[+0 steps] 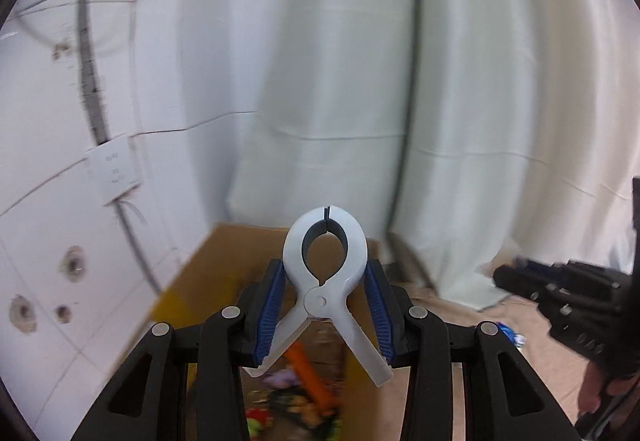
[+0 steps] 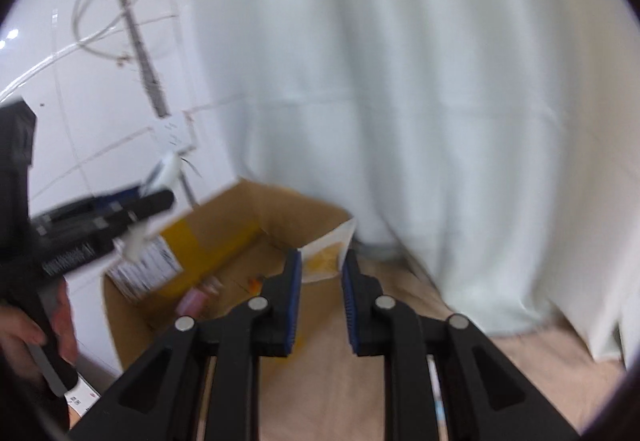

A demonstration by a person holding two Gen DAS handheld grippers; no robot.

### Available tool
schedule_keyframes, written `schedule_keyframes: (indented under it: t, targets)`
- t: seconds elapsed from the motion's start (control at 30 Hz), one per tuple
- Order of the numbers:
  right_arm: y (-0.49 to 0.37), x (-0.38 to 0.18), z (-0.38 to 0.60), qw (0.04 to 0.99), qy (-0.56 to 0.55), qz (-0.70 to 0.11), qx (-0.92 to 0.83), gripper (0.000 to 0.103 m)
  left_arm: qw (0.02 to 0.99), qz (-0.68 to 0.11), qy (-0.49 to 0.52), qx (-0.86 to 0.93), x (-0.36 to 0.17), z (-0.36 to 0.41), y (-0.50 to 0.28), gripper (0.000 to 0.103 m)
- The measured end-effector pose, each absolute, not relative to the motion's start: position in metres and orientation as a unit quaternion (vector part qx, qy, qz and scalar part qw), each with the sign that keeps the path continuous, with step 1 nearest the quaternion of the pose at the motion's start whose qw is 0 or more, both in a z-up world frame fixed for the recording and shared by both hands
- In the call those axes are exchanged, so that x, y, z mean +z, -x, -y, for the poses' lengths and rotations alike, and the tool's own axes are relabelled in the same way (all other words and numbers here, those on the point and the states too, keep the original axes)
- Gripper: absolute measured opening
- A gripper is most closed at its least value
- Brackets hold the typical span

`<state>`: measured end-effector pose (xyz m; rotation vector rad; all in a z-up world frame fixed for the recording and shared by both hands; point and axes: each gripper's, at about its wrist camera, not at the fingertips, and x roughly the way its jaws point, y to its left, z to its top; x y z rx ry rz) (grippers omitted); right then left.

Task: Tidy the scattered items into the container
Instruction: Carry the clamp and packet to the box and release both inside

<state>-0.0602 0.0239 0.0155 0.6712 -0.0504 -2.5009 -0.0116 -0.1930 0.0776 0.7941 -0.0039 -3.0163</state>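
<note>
The left tongs (image 1: pixel 325 305) pinch a white spring clamp (image 1: pixel 325 281) above the open cardboard box (image 2: pixel 280 217), where several items (image 1: pixel 308 381) already lie. The right tongs (image 2: pixel 320 305) are spread and empty. Dropping the clamp in seems next.

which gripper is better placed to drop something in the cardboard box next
Left. The left gripper is shut on a white plastic spring clamp directly above the open brown cardboard box. The right gripper is open with nothing in it, beside the box rather than over it.
</note>
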Motion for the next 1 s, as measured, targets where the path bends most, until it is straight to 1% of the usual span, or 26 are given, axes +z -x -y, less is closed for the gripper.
schedule_keyframes:
  t: [0.13, 0.3, 0.53, 0.73, 0.77, 0.8, 0.83, 0.87, 0.9, 1.0]
  targets:
    - [0.064, 0.032, 0.027, 0.306, -0.244, 0.007, -0.920, 0.023, 0.051, 0.004, -0.270, -0.961, 0.074, 0.239, 0.012, 0.041]
    - [0.074, 0.026, 0.078, 0.323, -0.261, -0.012, -0.909, 0.023, 0.076, -0.012, -0.293, -0.953, 0.056, 0.284, 0.010, 0.041]
    - [0.083, -0.012, 0.120, 0.332, -0.310, -0.043, -0.890, 0.023, 0.077, -0.026, -0.323, -0.943, 0.018, 0.302, 0.009, 0.041]
    - [0.082, -0.019, 0.122, 0.312, -0.314, -0.053, -0.895, 0.024, 0.066, -0.022, -0.337, -0.939, 0.001, 0.298, 0.015, 0.042]
    - [0.082, -0.019, 0.122, 0.307, -0.311, -0.058, -0.898, 0.028, 0.067, -0.018, -0.336, -0.939, 0.000, 0.296, 0.015, 0.042]
    - [0.082, -0.018, 0.123, 0.306, -0.313, -0.063, -0.897, 0.038, 0.065, -0.016, -0.339, -0.939, -0.001, 0.294, 0.016, 0.042]
    - [0.082, -0.018, 0.124, 0.307, -0.317, -0.067, -0.895, 0.044, 0.062, -0.017, -0.338, -0.939, 0.000, 0.293, 0.017, 0.042]
    - [0.081, -0.017, 0.124, 0.303, -0.315, -0.071, -0.896, 0.057, 0.059, -0.019, -0.333, -0.941, 0.001, 0.293, 0.016, 0.042]
    - [0.079, -0.014, 0.122, 0.299, -0.309, -0.072, -0.900, 0.065, 0.059, -0.018, -0.330, -0.942, 0.002, 0.291, 0.015, 0.042]
    - [0.076, -0.007, 0.110, 0.283, -0.298, -0.060, -0.910, 0.069, 0.060, -0.019, -0.328, -0.943, 0.005, 0.291, 0.018, 0.042]
